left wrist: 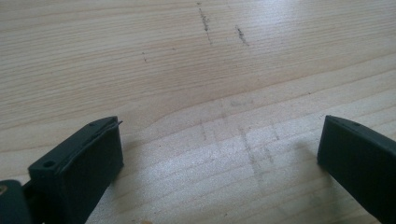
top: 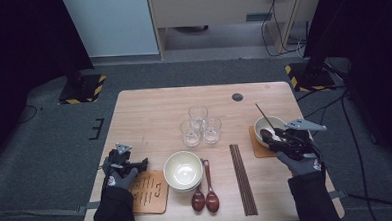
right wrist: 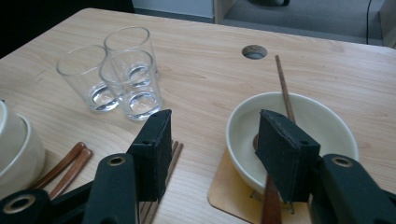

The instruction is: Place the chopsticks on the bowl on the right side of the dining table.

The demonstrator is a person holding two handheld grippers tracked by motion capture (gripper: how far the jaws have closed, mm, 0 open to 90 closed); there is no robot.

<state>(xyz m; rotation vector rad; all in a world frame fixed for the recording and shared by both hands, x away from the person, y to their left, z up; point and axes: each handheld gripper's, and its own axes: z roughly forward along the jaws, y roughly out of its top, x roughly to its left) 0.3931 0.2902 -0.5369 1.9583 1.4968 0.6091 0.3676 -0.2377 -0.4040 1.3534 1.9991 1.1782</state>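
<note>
Here, nearest the person, the left gripper (top: 129,166) is resting low over the bare wood of the table (left wrist: 196,84), its jaws standing wide apart with nothing between them, just beside a tan coaster (top: 148,192) that is carrying dark marks too small to read. At the right edge, the right gripper (right wrist: 212,154) is hovering with its jaws partly open and empty; between and behind them a wooden spoon (right wrist: 282,88) is leaning in the white bowl (right wrist: 327,122), its handle sticking out over the far rim, and the bowl is sitting on an orange mat (right wrist: 224,198). Judging from this, the spoon has been set down and the hand is clearing off, so the main risk is the right jaw catching the near end of the spoon or the bowl's rim, which could tip the spoon out or drag the bowl off its mat. A pair of chopsticks (top: 243,178) is lying just left of the mat and could be nudged too. Farther in, two more spoons (top: 205,197) are lying beside a stack of bowls (top: 183,171), and three glasses (right wrist: 116,74) are standing clustered beyond. No brand is showing anywhere.
</note>
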